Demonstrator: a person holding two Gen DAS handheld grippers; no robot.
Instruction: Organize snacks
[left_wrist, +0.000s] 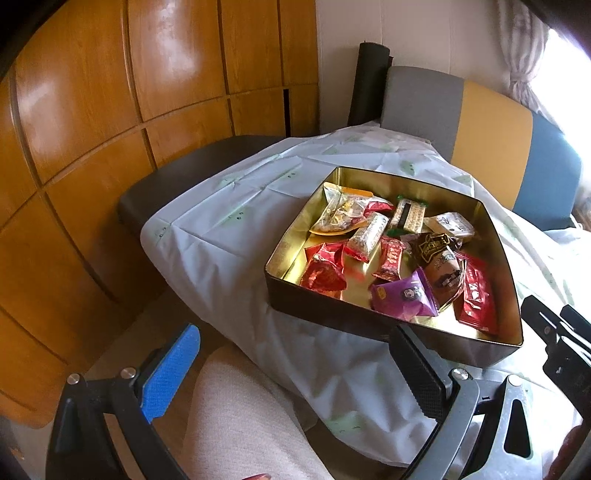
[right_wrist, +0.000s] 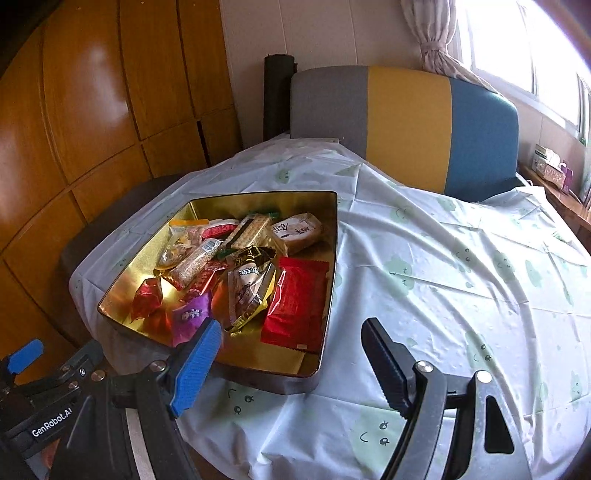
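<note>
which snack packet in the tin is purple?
The purple packet at the tin's near edge, beside the shiny red foil one. It is the only purple wrapper; the rest are red, brown, gold or clear.

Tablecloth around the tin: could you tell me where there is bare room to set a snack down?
The tablecloth lies bare between the tin and the window side, and toward the striped chair back. Inside the tin, only the left corner is bare; elsewhere snacks crowd it.

Packet print (left_wrist: 439, 245) too small to read.
</note>
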